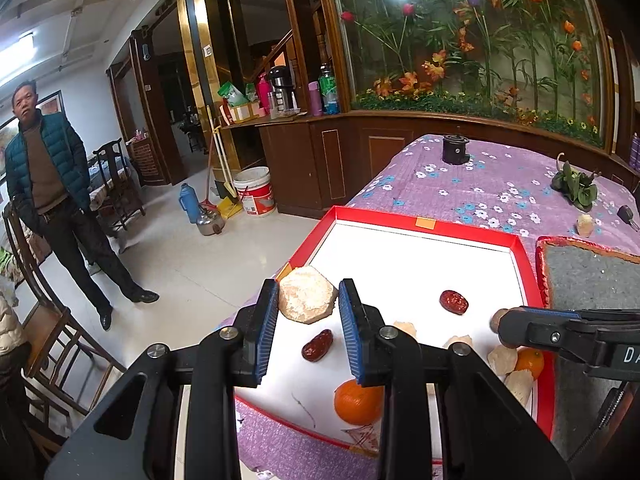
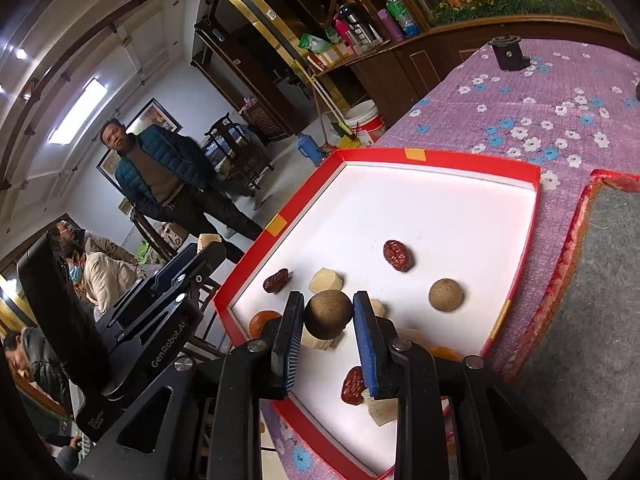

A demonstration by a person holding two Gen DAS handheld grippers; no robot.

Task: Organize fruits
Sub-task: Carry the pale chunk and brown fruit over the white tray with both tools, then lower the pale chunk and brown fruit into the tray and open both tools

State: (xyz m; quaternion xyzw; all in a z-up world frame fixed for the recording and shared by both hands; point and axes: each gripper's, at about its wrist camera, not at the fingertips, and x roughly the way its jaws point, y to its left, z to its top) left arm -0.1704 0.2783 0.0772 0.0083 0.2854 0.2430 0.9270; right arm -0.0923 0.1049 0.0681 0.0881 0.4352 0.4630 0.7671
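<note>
The left tongs (image 1: pixel 308 306) sit at lower centre of the left wrist view, their blue pads clamped on a pale, faceted lump (image 1: pixel 306 294) that is lifted over the left rim of a red-edged tray (image 1: pixel 424 225) with a white floor. Below the lump in that view a dark red date (image 1: pixel 317 345) lies on the white floor, another date (image 1: pixel 454 302) lies to its right, and an orange (image 1: pixel 357 402) sits at lower centre, partly behind the right-hand finger. The right tongs (image 2: pixel 326 314) occupy the lower centre of the right wrist view and are closed against a brown, round fruit (image 2: pixel 329 313), which is held over the lower part of the tray. A second brown round fruit (image 2: pixel 446 295) rests on the tray floor to the right of the held one, apart from it. Pale chunks (image 2: pixel 326 280) lie just above and below the held fruit, and a further date (image 2: pixel 353 386) lies at the bottom of the frame beside the right-hand finger. The tray stands on a bench covered by a purple flowered cloth (image 2: pixel 532 120). A grey mat with a red border (image 2: pixel 600 280) lies to the right of the tray. At the left of both views a man in a dark green padded jacket (image 1: pixel 44 184) stands on the tiled floor.
</note>
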